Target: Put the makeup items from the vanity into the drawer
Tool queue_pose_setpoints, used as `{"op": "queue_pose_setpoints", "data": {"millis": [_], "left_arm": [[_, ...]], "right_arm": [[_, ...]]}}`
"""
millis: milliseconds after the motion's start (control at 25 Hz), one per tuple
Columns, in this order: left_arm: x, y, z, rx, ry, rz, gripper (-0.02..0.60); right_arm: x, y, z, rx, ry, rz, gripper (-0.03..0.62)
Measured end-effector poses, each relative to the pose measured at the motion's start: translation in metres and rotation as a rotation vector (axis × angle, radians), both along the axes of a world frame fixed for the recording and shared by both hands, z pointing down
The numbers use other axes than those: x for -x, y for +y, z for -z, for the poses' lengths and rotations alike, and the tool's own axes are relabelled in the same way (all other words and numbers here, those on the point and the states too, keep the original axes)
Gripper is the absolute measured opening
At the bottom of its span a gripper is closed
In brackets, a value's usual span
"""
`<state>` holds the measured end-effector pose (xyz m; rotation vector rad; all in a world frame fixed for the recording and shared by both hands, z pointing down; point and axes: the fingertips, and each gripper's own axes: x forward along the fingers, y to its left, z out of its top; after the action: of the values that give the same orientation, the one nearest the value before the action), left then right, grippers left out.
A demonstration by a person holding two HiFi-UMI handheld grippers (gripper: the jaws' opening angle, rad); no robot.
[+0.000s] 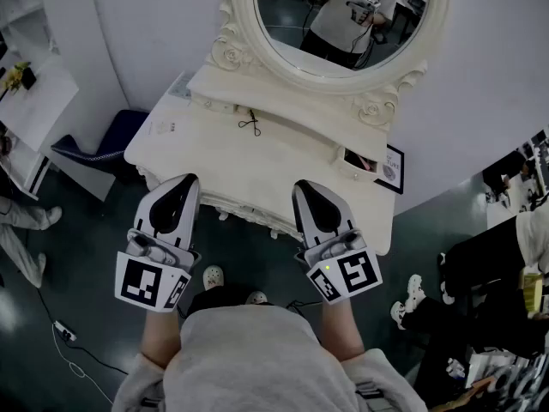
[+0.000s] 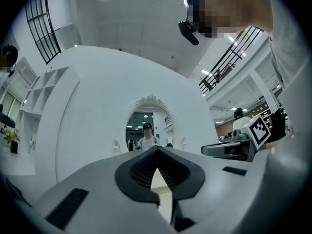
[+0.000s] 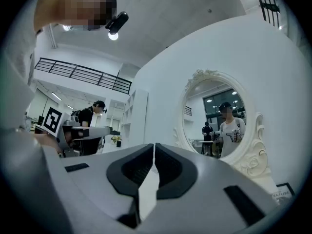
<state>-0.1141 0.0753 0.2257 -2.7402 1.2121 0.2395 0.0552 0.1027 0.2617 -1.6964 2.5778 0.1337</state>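
Observation:
A white vanity (image 1: 214, 157) with an oval mirror (image 1: 347, 15) stands in front of me. On its top lie a small black wiry item (image 1: 250, 124) near the back and a small open case (image 1: 360, 160) at the right, beside a framed card (image 1: 390, 169). No open drawer shows. My left gripper (image 1: 183, 184) hovers over the vanity's front edge, shut with nothing in it. My right gripper (image 1: 307, 188) is beside it, also shut and empty. In the left gripper view the left gripper (image 2: 157, 149) points at the mirror (image 2: 148, 128), as does the right gripper (image 3: 153, 146) in its own view.
A white shelf unit (image 1: 30, 101) and a dark blue object (image 1: 99, 148) stand left of the vanity. A person's legs (image 1: 21, 230) are at the far left, and another person (image 1: 515, 247) and clutter are at the right. A cable (image 1: 64, 342) lies on the floor.

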Motion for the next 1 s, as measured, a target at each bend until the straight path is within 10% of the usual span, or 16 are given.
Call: {"op": "queue_pose_setpoints", "data": {"millis": [1000], "left_arm": [[0.034,-0.090,-0.007,-0.010,0.003,-0.091,0.014]], "right_arm": [[0.030,-0.078,-0.012,0.012,-0.036,-0.110,0.026]]}}
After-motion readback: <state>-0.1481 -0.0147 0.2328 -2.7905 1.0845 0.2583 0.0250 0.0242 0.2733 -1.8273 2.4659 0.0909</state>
